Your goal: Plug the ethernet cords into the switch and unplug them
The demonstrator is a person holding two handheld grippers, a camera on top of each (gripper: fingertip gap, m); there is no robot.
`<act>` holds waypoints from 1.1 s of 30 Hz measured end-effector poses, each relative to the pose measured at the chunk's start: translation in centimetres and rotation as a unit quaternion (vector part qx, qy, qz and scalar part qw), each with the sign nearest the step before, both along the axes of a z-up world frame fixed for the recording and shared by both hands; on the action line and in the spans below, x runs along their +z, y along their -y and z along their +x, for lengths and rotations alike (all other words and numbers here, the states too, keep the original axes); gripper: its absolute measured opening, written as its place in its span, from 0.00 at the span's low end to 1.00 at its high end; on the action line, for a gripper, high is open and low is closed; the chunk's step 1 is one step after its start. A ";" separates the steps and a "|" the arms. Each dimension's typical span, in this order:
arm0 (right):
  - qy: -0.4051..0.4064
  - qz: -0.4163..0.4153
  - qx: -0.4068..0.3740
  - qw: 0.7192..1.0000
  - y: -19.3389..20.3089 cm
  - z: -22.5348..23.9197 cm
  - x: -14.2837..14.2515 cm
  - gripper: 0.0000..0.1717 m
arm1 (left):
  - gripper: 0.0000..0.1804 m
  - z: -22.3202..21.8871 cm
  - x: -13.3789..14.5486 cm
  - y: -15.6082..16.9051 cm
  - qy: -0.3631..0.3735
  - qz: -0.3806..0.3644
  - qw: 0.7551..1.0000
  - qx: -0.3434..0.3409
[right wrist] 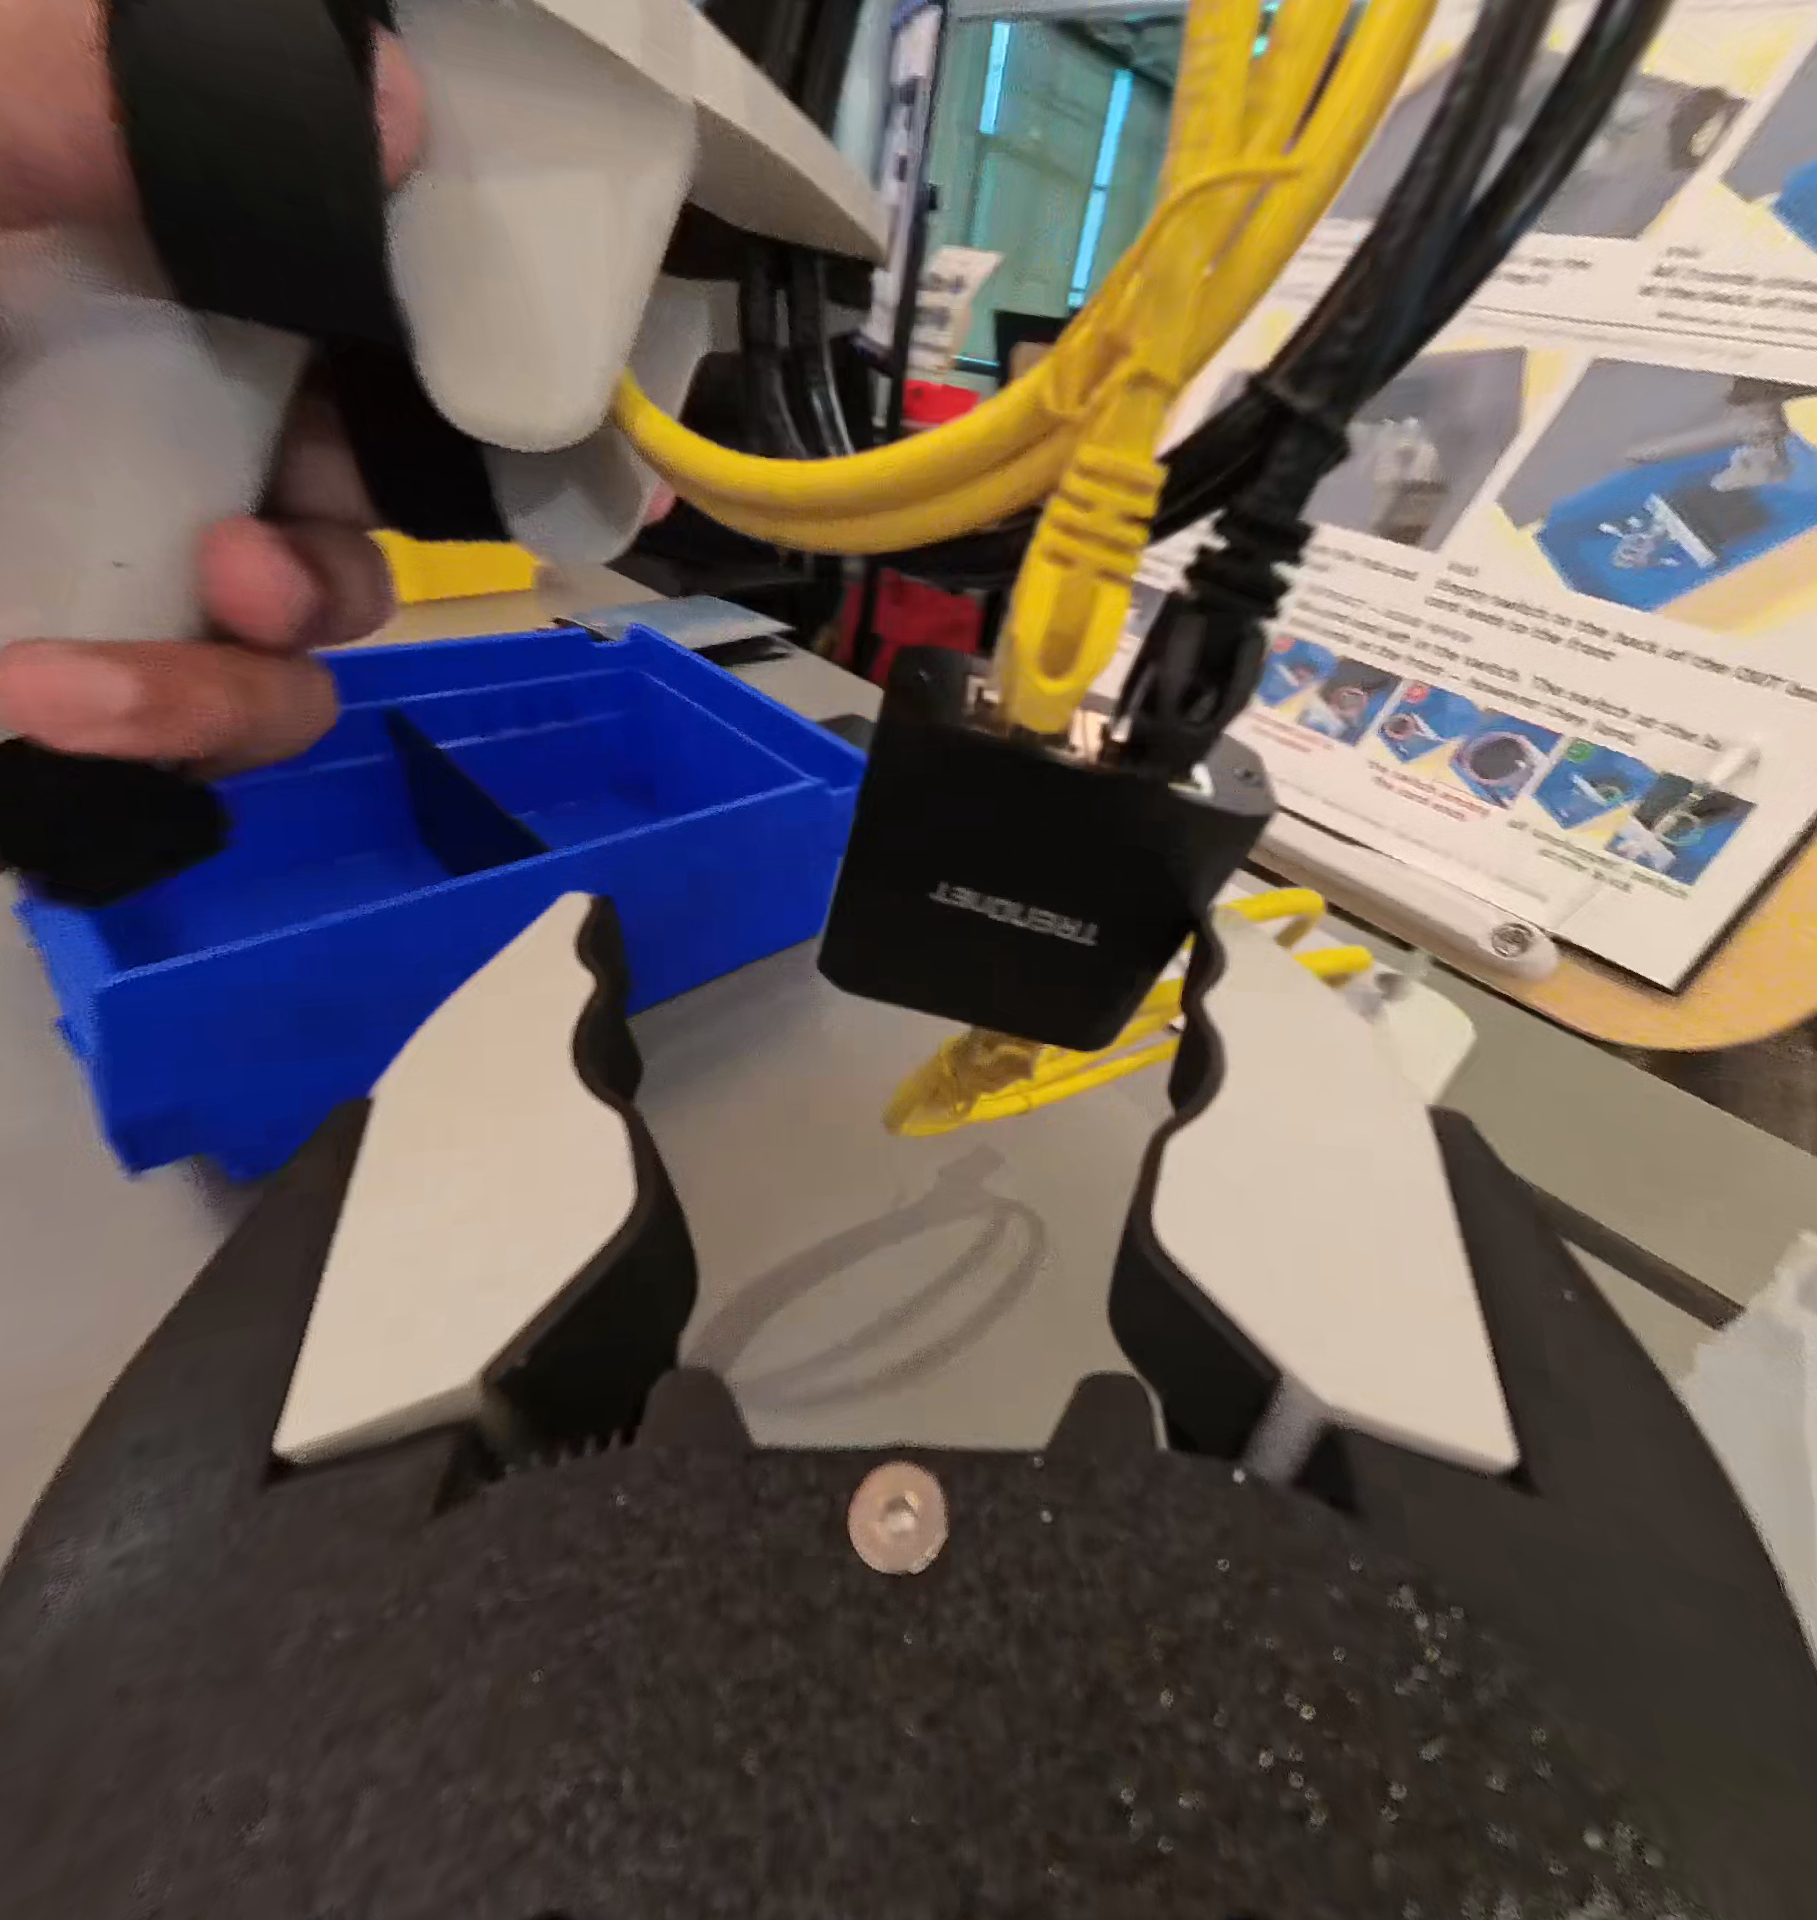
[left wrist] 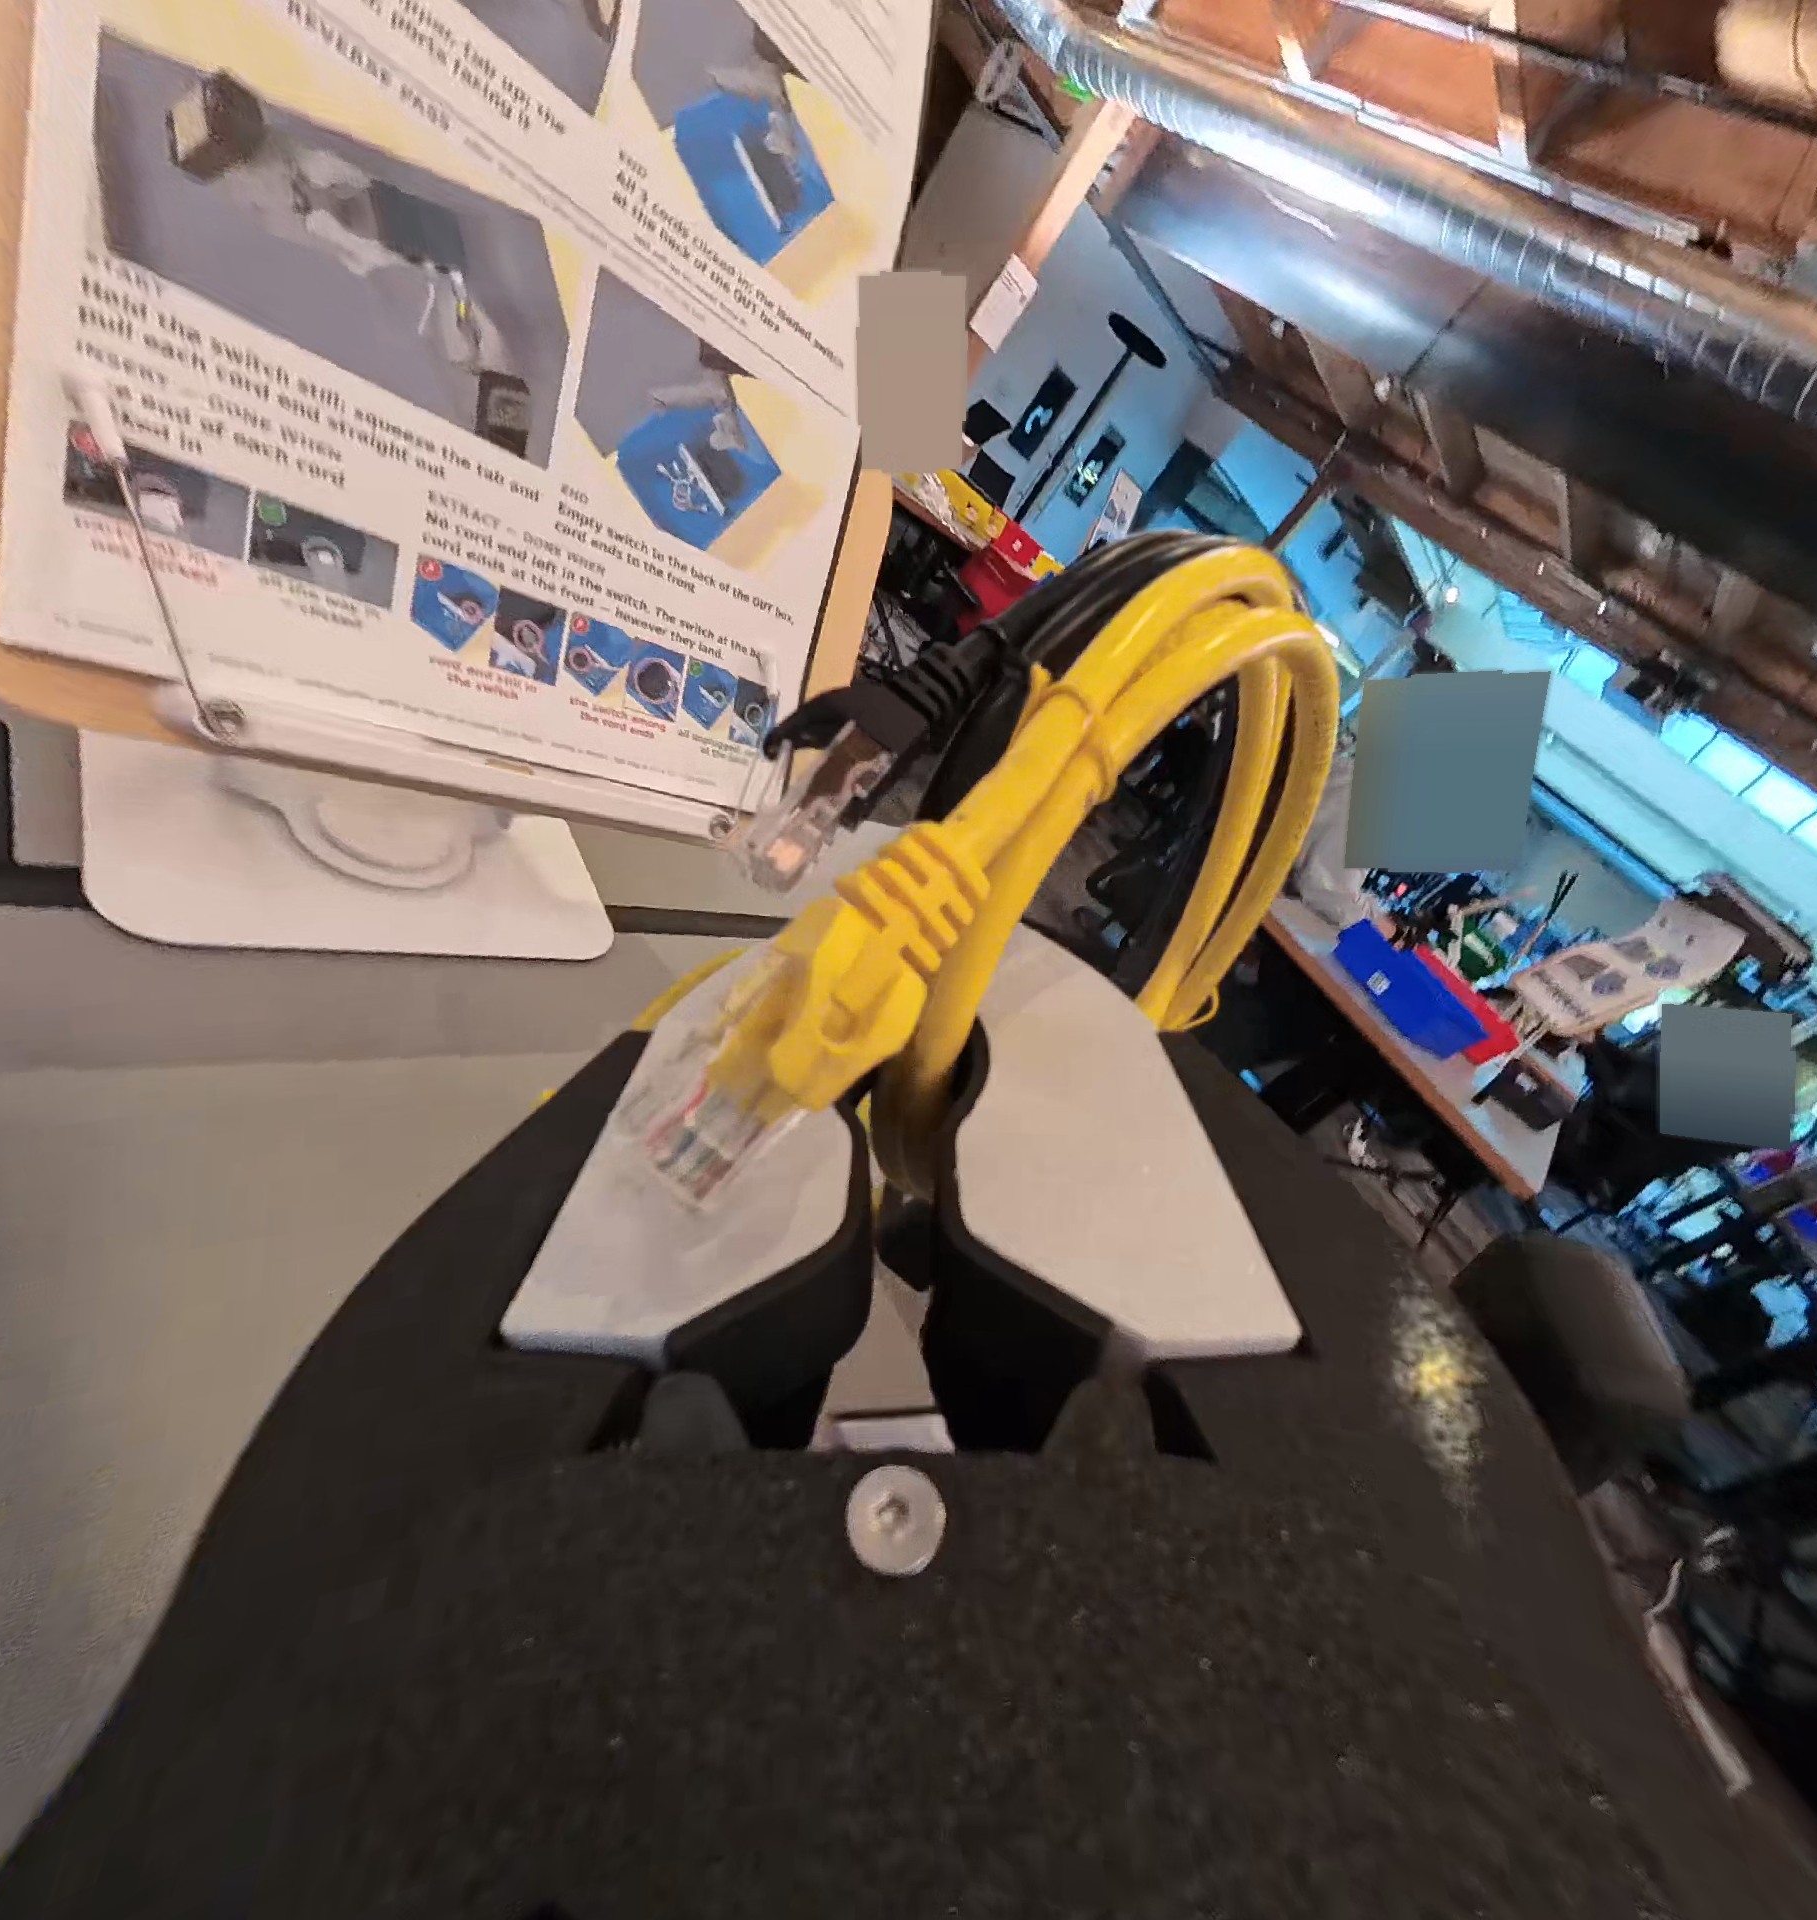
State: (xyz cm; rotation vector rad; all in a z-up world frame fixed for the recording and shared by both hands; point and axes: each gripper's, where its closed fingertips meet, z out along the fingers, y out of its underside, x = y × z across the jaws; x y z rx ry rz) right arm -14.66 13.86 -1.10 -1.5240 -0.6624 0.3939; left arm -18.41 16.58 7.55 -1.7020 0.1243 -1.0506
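Switch hangs by its cords, dead ahead of the spread right gripper

At upper left the left gripper [left wrist: 909, 1122] pinches the yellow cord [left wrist: 1122, 748]; mid-frame, the black switch [right wrist: 1029, 862] dangles upright, ports up, between the right gripper's [right wrist: 899, 966] wide-open, empty fingers, the nearer tool.

My right claw [right wrist: 899, 997] shows pale grey finger plates edged in wavy black rubber, on a grainy black body with one silver screw [right wrist: 898, 1531]. My left claw [left wrist: 909, 1101] matches. A black strap [right wrist: 249, 156] wraps my left hand [right wrist: 104, 499].
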 end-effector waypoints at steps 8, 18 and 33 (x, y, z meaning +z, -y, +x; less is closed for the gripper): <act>0.026 -0.039 -0.052 0.998 -2.9 3.5 -2.1 0.46 | 0.03 2.7 -2.3 1.5 0.036 -0.045 0.998 -0.023; 0.057 -0.054 0.121 0.990 -0.9 2.8 -1.2 0.45 | 0.18 2.3 -3.0 6.3 -0.046 0.028 0.993 -0.106; 0.261 -0.096 0.253 0.927 3.9 1.4 -6.2 0.44 | 0.30 -7.0 -7.1 10.6 -0.252 0.093 0.959 -0.091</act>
